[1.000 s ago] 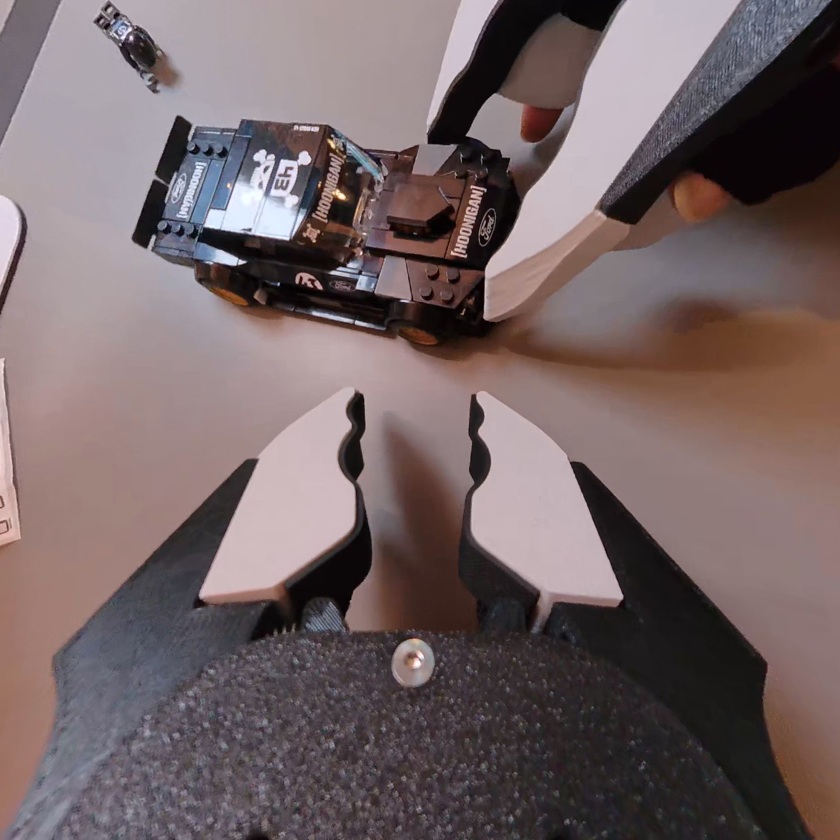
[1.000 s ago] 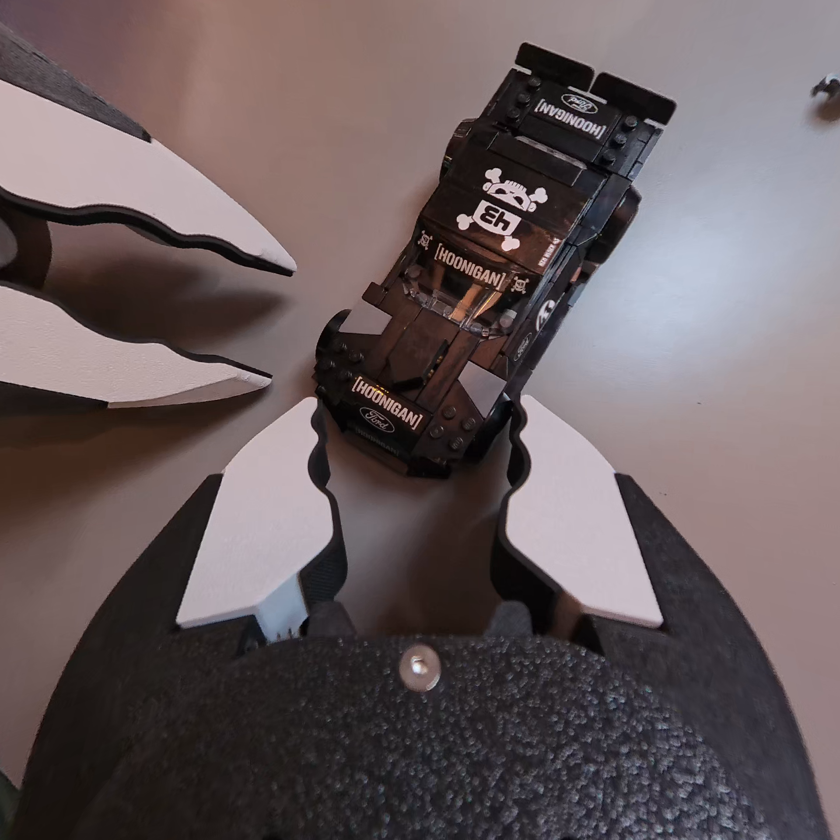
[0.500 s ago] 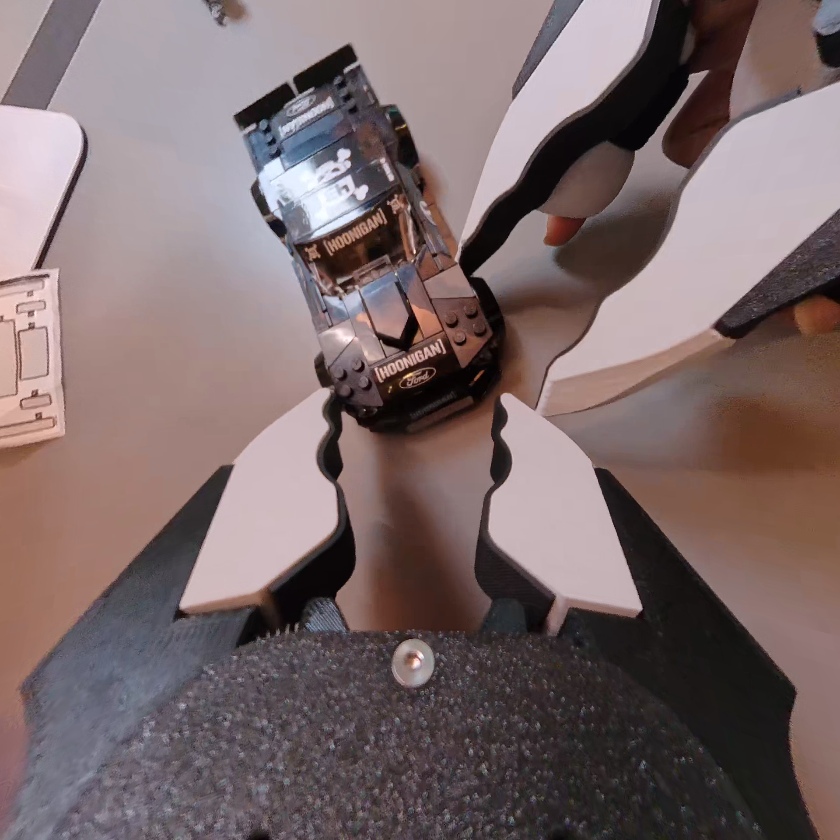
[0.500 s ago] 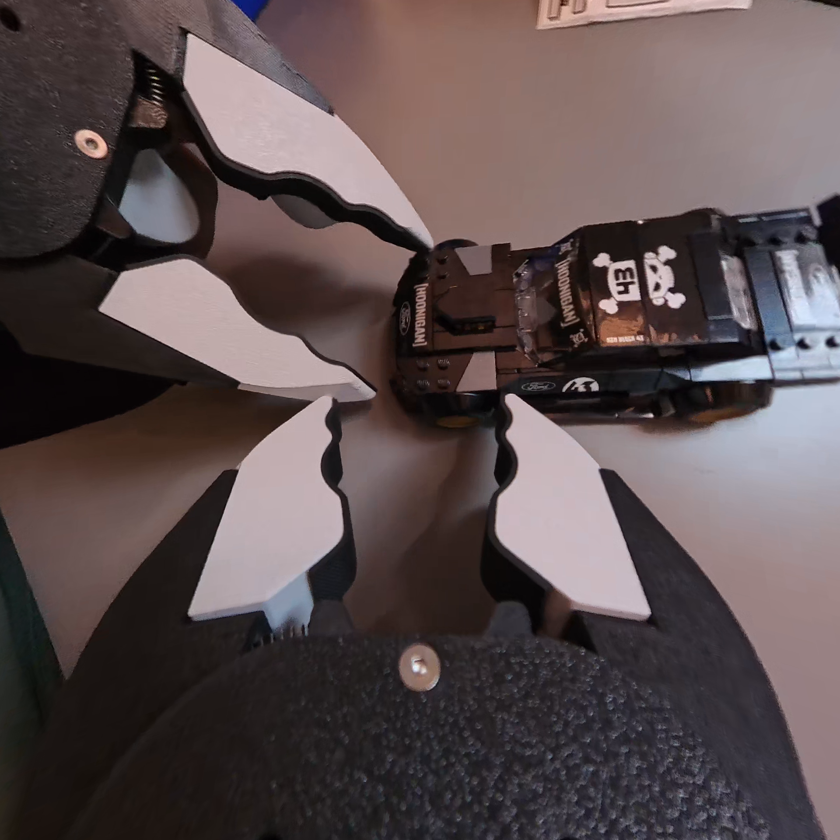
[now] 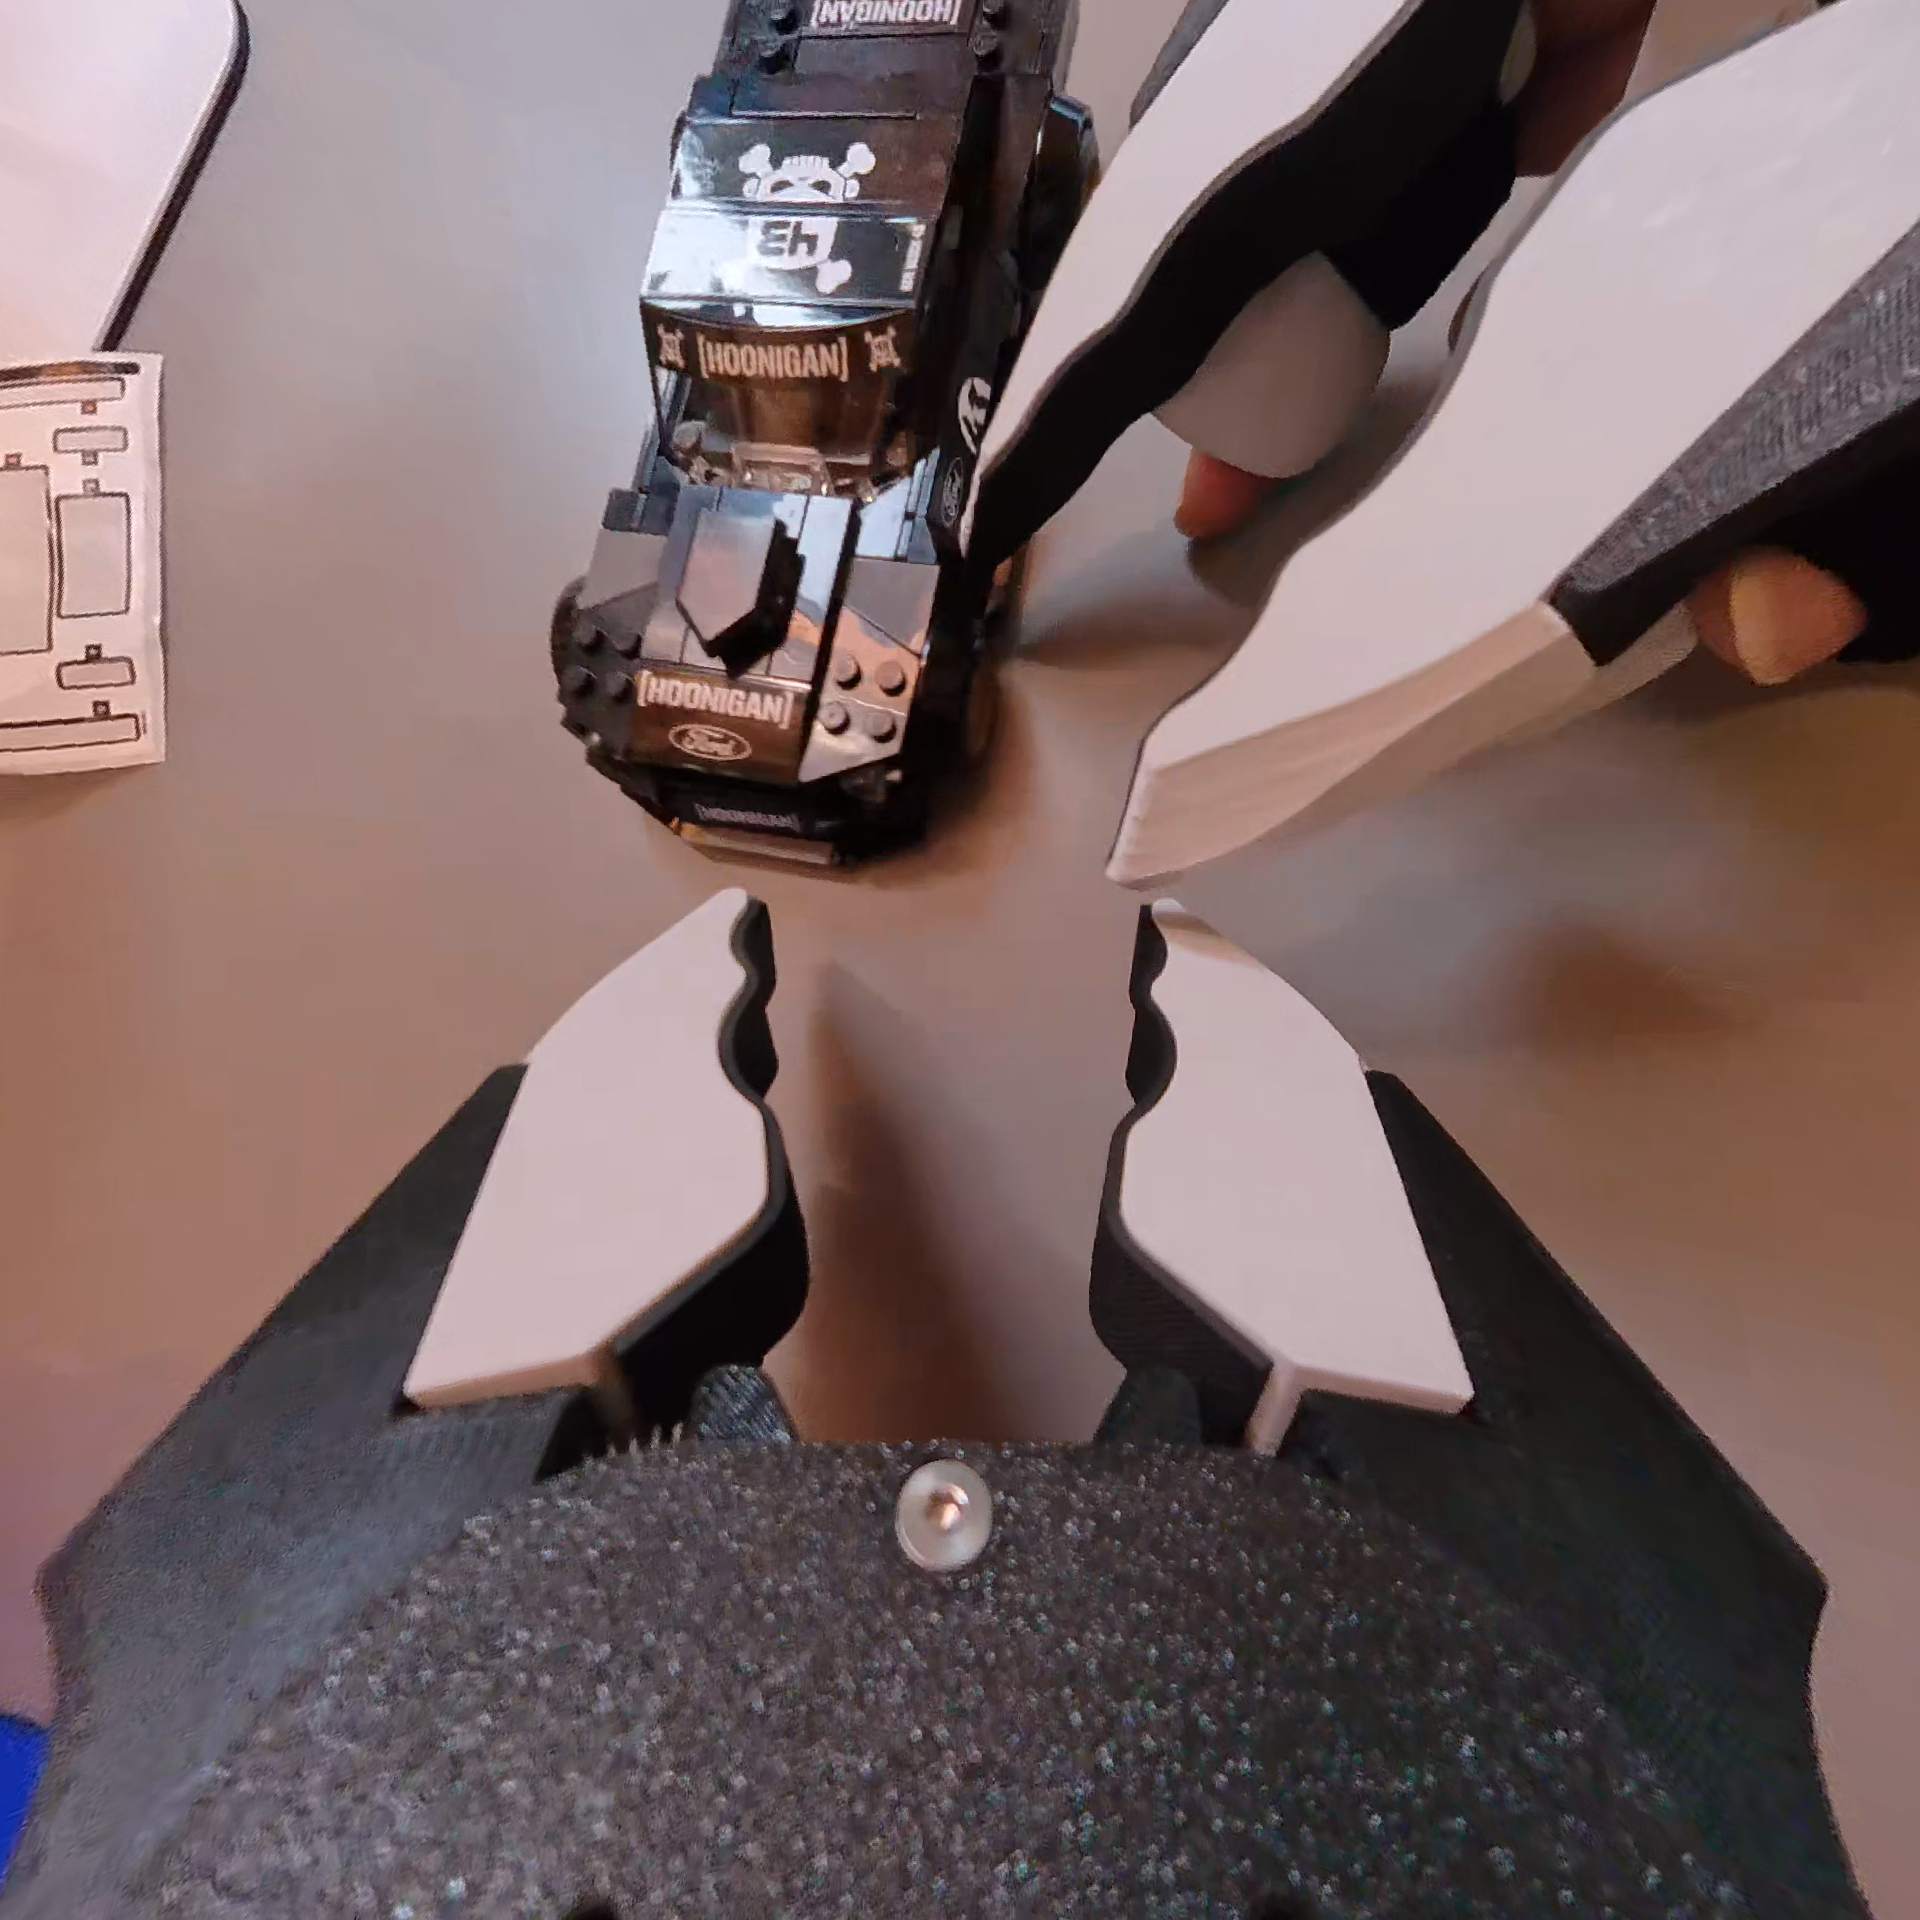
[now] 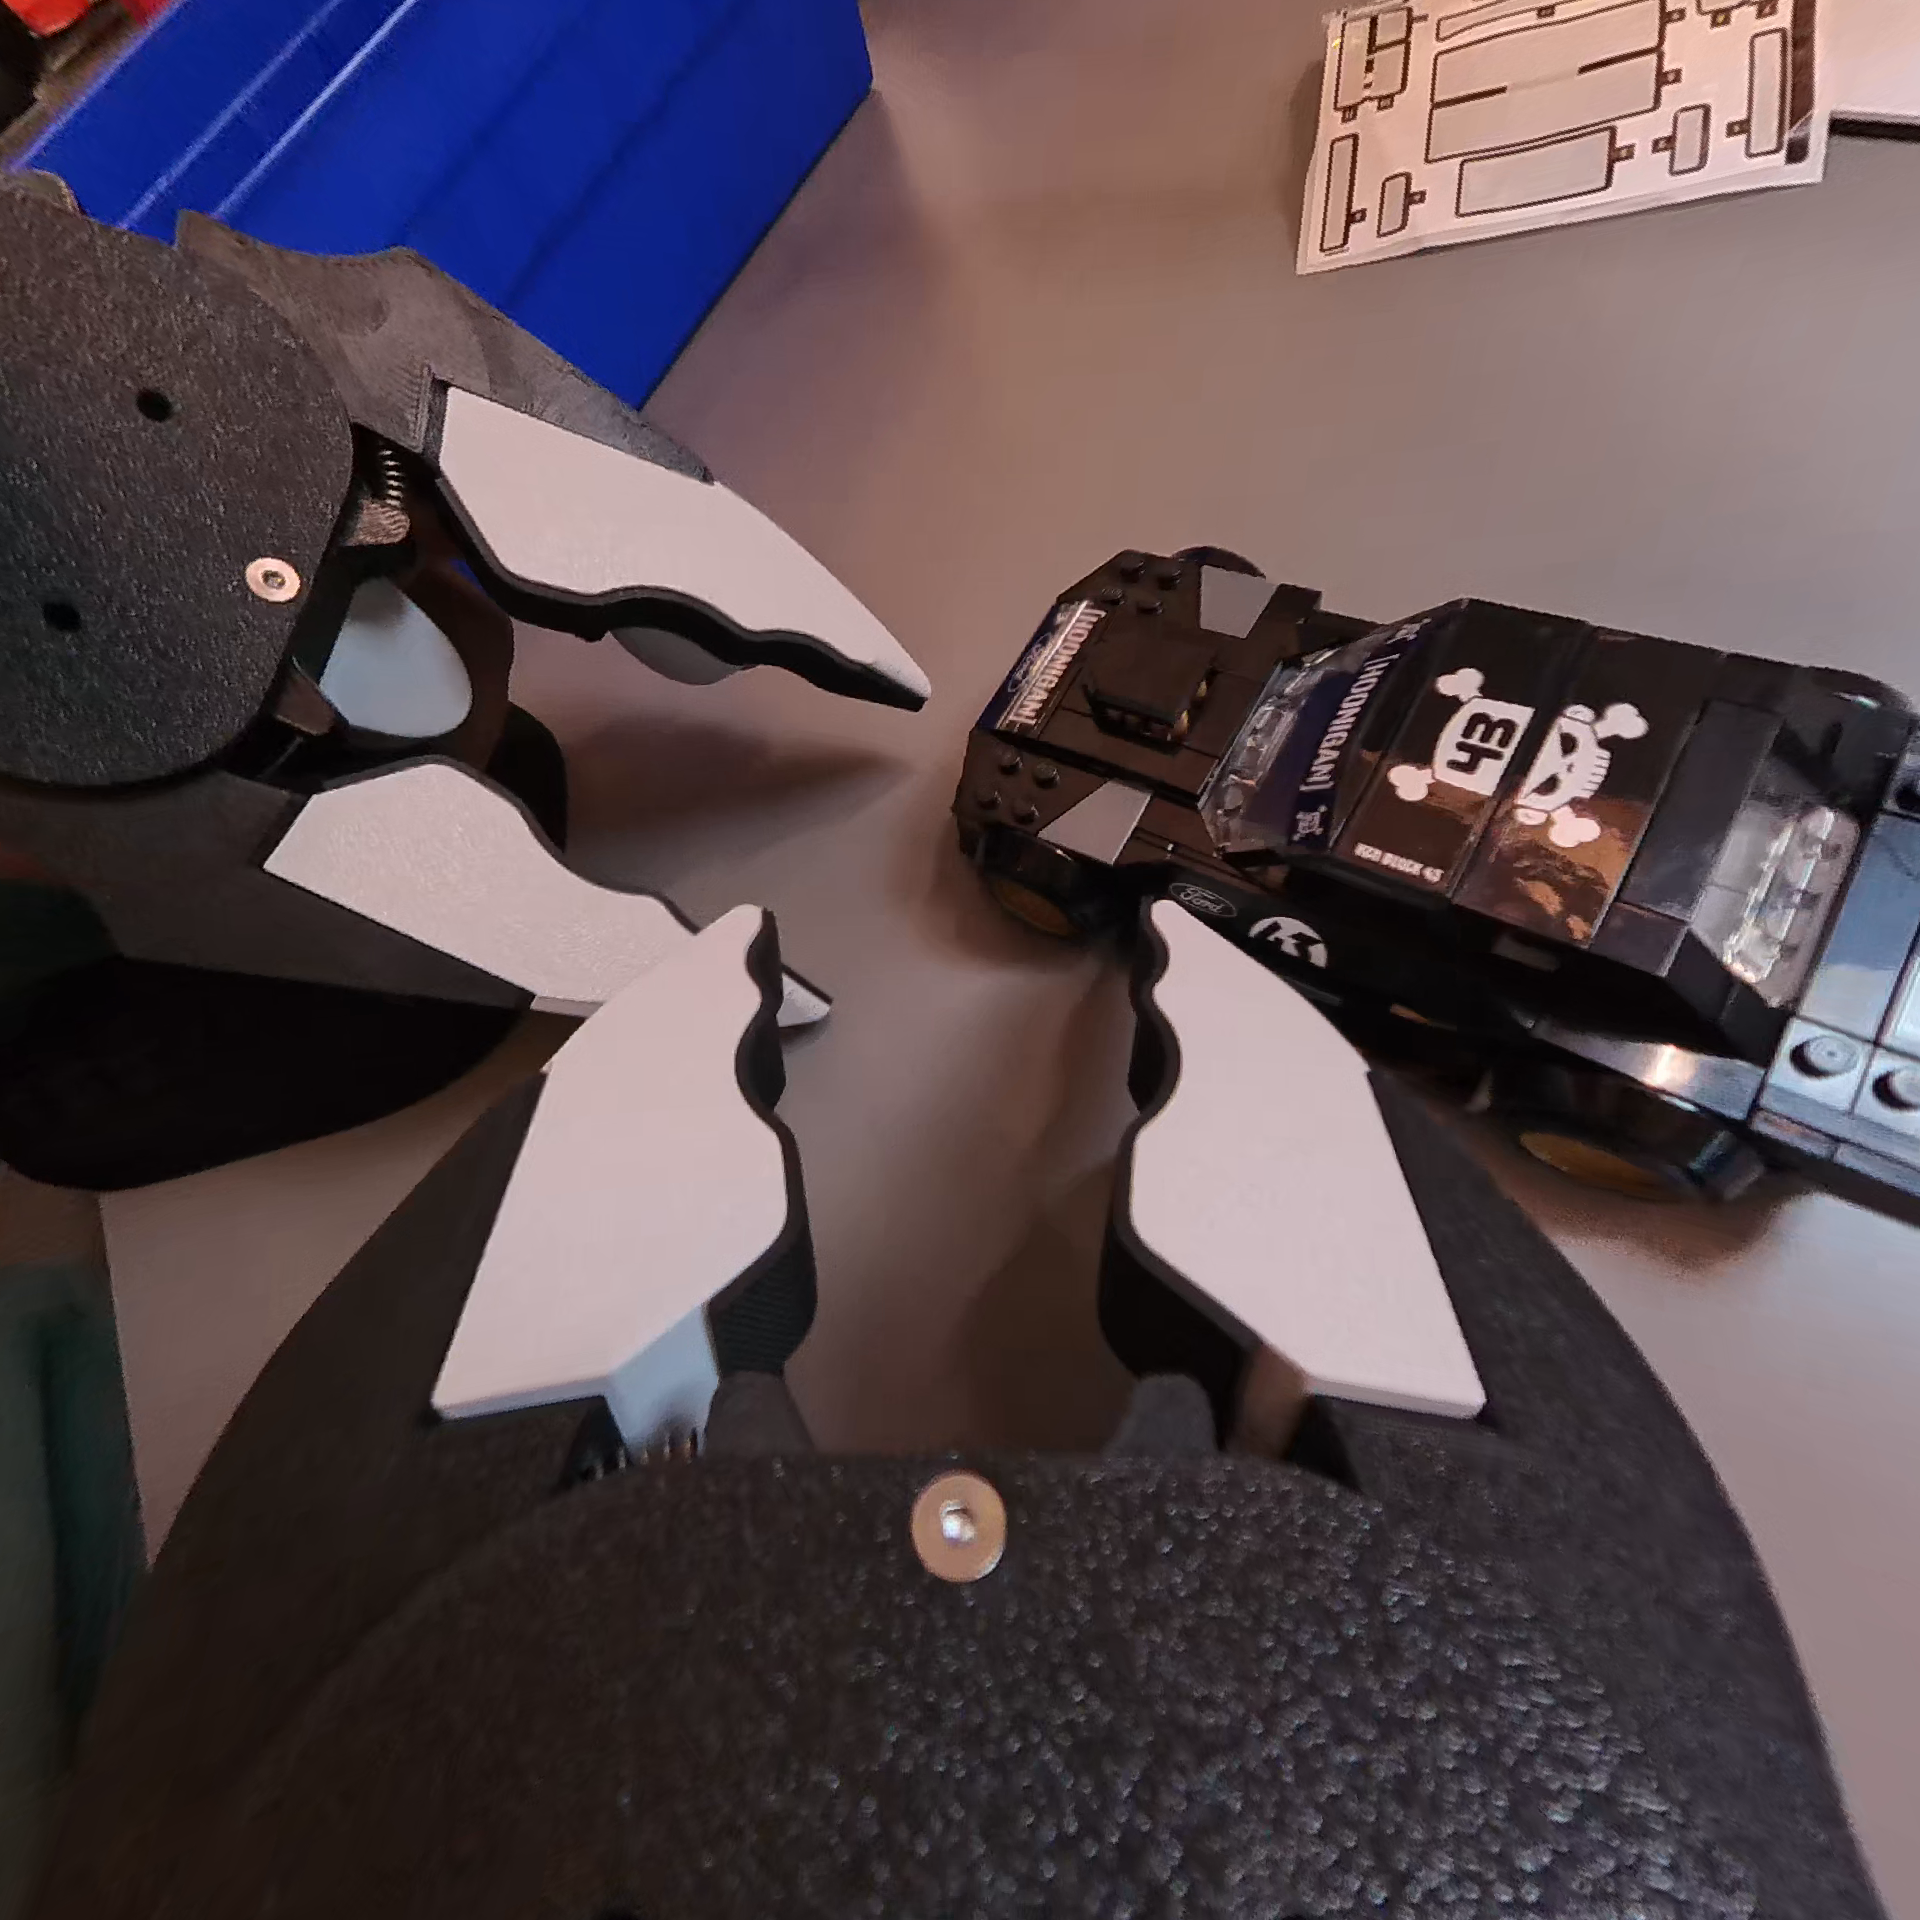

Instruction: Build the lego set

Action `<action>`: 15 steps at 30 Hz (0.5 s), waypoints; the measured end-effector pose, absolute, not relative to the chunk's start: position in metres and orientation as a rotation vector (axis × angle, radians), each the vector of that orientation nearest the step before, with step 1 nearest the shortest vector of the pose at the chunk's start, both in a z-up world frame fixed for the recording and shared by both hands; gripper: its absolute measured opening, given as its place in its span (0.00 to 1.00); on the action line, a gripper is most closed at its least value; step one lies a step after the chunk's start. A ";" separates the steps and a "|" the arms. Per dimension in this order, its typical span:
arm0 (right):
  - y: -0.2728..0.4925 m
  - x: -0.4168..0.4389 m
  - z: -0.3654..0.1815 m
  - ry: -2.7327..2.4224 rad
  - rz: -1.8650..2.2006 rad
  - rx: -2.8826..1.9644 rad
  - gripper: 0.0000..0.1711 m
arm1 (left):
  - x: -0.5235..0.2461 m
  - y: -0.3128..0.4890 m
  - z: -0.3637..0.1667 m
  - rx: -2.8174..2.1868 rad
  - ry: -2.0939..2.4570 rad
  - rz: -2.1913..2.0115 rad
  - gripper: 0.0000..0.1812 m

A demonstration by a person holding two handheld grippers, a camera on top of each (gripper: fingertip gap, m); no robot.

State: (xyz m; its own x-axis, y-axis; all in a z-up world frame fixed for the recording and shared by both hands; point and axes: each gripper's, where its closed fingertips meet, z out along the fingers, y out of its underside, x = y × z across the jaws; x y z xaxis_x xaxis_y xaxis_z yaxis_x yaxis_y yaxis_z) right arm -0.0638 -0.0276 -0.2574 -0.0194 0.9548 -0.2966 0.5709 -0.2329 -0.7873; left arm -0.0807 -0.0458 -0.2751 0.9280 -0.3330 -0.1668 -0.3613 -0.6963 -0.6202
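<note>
The built black lego car (image 5: 790,468) with white stickers stands on the grey table, nose toward my left gripper (image 5: 945,914). That gripper is open and empty, its tips just short of the car's front bumper. My right gripper (image 5: 1060,686) comes in from the right, open and empty, and one tip touches the car's right flank behind the front wheel. In the right wrist view the car (image 6: 1455,831) lies to the right. My right gripper (image 6: 956,920) is open with its right tip at the car's side. The left gripper (image 6: 868,847) is open facing the car's nose.
A white sticker sheet (image 5: 73,561) lies left of the car; it also shows in the right wrist view (image 6: 1558,125). A white flat object (image 5: 94,156) is at the far left. A blue box (image 6: 468,135) stands behind the left gripper. A gloved hand (image 5: 1766,623) holds the right gripper. Both grippers' tips are close together, under 4 cm apart.
The car has been turned so its nose faces my left gripper. My left gripper has backed off from the nose, which sat between its tips. The right tip slid back along the car's flank.
</note>
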 end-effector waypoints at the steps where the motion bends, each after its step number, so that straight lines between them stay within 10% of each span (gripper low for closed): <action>1: -0.028 -0.065 -0.258 -1.590 1.158 -1.819 0.38 | -0.081 -0.046 -0.275 -2.397 0.487 0.051 0.36; 15: 0.041 -0.038 -0.217 -2.270 0.547 -1.119 0.45 | -0.081 -0.045 -0.277 -2.414 0.463 0.046 0.36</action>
